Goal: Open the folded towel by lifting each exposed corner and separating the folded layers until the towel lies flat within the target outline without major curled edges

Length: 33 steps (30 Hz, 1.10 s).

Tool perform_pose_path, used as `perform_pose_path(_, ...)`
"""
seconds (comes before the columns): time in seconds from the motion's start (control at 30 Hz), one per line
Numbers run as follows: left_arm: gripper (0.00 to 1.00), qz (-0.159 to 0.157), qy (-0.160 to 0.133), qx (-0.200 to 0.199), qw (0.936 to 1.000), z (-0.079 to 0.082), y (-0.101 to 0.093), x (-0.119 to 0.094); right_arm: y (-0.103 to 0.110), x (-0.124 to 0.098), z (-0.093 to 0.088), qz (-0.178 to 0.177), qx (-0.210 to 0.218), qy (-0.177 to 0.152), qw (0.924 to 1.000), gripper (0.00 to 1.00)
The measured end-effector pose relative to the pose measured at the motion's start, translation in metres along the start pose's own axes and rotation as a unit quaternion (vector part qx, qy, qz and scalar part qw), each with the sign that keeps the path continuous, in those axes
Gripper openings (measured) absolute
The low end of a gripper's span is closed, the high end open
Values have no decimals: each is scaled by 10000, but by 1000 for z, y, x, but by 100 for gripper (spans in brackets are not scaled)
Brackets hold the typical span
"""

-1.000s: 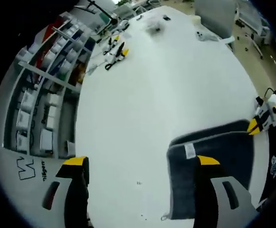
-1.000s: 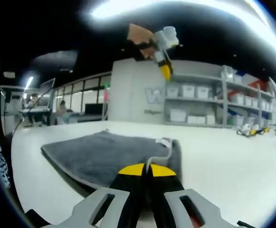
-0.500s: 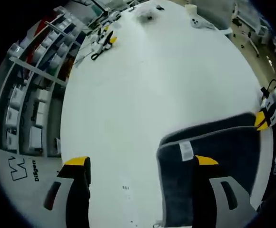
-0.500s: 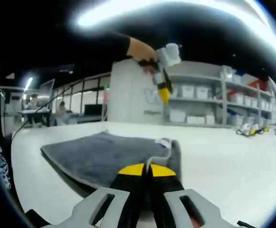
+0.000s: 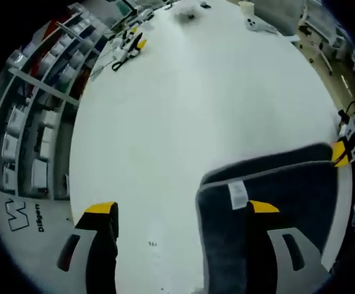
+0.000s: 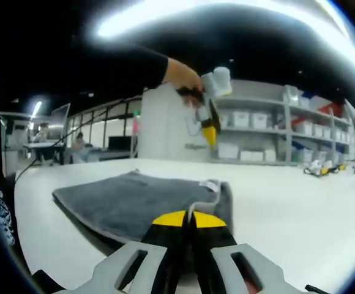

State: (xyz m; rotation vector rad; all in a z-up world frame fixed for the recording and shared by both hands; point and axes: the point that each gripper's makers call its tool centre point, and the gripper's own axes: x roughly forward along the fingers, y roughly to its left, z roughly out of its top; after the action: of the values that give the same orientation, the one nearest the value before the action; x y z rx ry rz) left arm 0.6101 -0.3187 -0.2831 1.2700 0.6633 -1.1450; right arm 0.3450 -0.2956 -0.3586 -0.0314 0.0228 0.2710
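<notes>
Folded dark grey terry towel (image 5: 269, 202) lies on the white surface (image 5: 190, 110) near its edge, at 4 o'clock in the left gripper view; white care tag (image 5: 237, 195) on top layer. Lower part cut off by frame. Left gripper (image 5: 180, 211): yellow-tipped jaws wide apart, one over towel, contact unclear. Right gripper (image 6: 188, 218): jaws together on towel's near edge; pinch point hidden. Broad bare surface toward 12 o'clock; hand tools (image 5: 125, 49) at far edge.

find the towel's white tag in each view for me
Left gripper view: the white tag lies lower middle, near the grey towel's fold edge.
Right gripper view: the tag sits centre, at the towel's far right corner.
Shared landmark: the shelving with white bins.
</notes>
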Motion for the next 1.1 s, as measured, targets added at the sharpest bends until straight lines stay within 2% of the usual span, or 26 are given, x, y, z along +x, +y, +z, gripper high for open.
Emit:
perform_pose_path(0.4,80,-209,47,-101,9997,-10,-8,24,1,0,-1,-13,-26,-7,10000,0)
perform_pose_path(0.63,75,-410,160,-163,9989,-23,-18,49,2,0,-1,-12,-17,-16,10000,0)
perform_pose_path(0.73,75,-471,112,-351,9982,-25,-20,60,2,0,0,-15,-2,-20,10000,0)
perform_pose_path(0.87,64,-594,107,-408,9973,-28,-26,73,2,0,0,-6,8,-21,10000,0)
perform_pose_path(0.97,62,-706,192,-335,9968,-32,-29,80,3,1,0,8,-1,-12,10000,0)
perform_pose_path(1.1,54,-835,167,-350,9958,-29,-40,88,4,1,0,17,9,-20,10000,0)
